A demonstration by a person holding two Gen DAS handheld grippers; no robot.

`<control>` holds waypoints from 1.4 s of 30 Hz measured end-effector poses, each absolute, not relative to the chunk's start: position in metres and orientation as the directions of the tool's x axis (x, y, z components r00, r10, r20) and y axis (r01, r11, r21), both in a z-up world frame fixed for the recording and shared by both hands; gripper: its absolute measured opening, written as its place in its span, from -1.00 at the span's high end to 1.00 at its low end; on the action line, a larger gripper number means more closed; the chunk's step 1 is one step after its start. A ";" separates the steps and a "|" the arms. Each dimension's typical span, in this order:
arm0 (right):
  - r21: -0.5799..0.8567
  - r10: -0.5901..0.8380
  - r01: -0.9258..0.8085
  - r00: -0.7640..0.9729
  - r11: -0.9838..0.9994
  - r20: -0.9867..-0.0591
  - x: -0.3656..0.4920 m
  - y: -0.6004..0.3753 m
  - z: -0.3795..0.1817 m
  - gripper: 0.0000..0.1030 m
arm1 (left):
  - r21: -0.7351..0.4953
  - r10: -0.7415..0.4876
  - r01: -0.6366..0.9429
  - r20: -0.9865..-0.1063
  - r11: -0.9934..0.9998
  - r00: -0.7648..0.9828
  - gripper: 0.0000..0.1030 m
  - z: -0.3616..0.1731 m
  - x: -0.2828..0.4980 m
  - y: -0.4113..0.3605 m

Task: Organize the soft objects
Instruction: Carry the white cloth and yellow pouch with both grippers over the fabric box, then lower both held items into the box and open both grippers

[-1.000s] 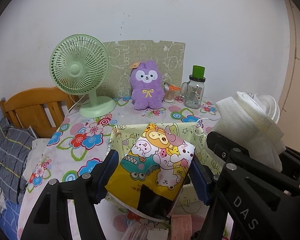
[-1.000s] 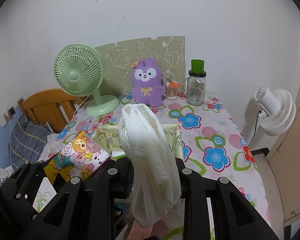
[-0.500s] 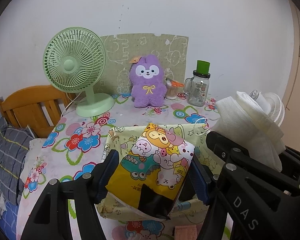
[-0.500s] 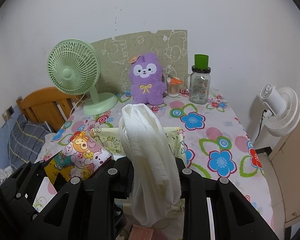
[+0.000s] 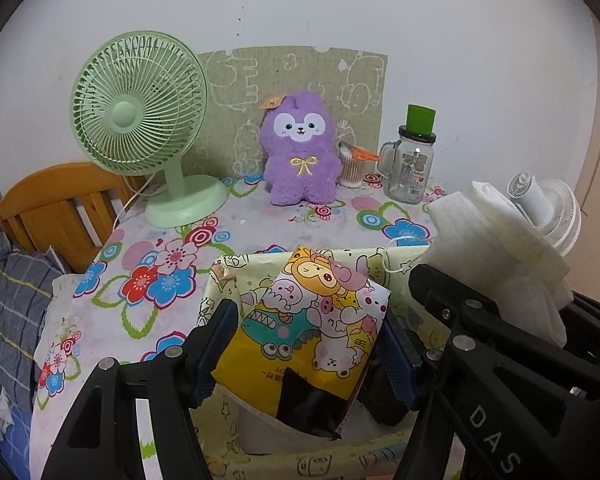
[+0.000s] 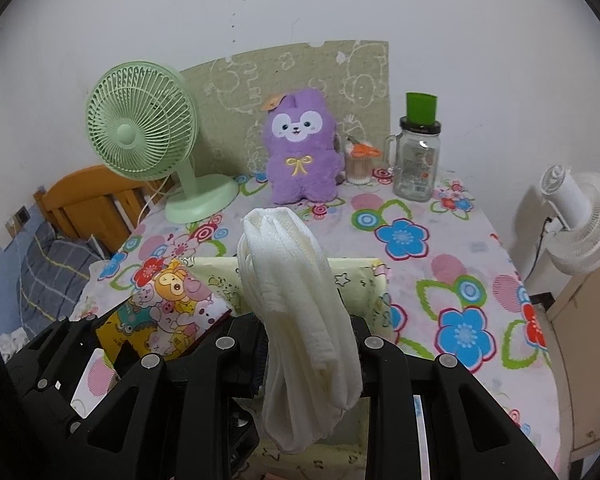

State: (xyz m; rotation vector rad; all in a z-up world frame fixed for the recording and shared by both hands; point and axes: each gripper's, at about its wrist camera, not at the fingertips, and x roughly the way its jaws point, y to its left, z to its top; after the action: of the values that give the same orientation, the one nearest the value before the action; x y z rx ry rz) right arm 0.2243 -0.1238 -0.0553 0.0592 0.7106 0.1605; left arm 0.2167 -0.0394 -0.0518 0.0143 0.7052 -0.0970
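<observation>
Gripping a cartoon-printed tissue pack [image 5: 312, 328], the left gripper [image 5: 306, 354] is hovering directly above the open fabric bin [image 5: 220, 280]. The right gripper [image 6: 308, 350] is clenching a folded white cloth [image 6: 296, 300], long axis hanging downward over that bin's right side.

Even soft indoor light, sharp focus, fisheye bending, dark corners.

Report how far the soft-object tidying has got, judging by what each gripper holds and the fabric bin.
Nothing visibly sits stowed yet. In hand: the left gripper is clamped on the yellow cartoon-print soft pack, and the right gripper is clamped on the folded white cloth, both held above the pale yellow cartoon-print fabric bin. Left: lowering and releasing both. The purple plush toy at the back may also need placing.
</observation>
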 end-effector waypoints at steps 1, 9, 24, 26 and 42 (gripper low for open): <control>0.109 0.167 -0.127 0.745 0.986 -0.646 0.226 -0.123 -0.056 0.42 | -0.021 -0.084 0.093 -0.651 0.995 0.754 -0.37 -0.053 0.218 -0.039; 0.118 0.201 -0.165 0.712 0.979 -0.673 0.241 -0.116 -0.068 0.42 | -0.027 -0.070 0.070 -0.685 0.997 0.725 -0.44 -0.066 0.231 -0.034; 0.115 0.213 -0.187 0.688 0.976 -0.693 0.253 -0.111 -0.080 0.42 | -0.039 -0.075 0.067 -0.703 0.997 0.708 -0.62 -0.076 0.235 -0.029; 0.114 0.211 -0.185 0.686 0.976 -0.696 0.254 -0.111 -0.081 0.42 | -0.038 -0.077 0.071 -0.703 0.997 0.707 -0.64 -0.076 0.234 -0.029; 0.045 0.148 -0.161 0.714 0.986 -0.685 0.246 -0.112 -0.076 -0.42 | -0.016 -0.067 0.079 -0.699 0.997 0.712 -0.69 -0.076 0.227 -0.032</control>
State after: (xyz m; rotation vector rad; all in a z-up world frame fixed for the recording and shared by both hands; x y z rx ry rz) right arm 0.2458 -0.1123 -0.0762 -0.0179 0.7571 0.1710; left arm 0.2268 -0.0319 -0.0759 0.0158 0.7748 -0.0811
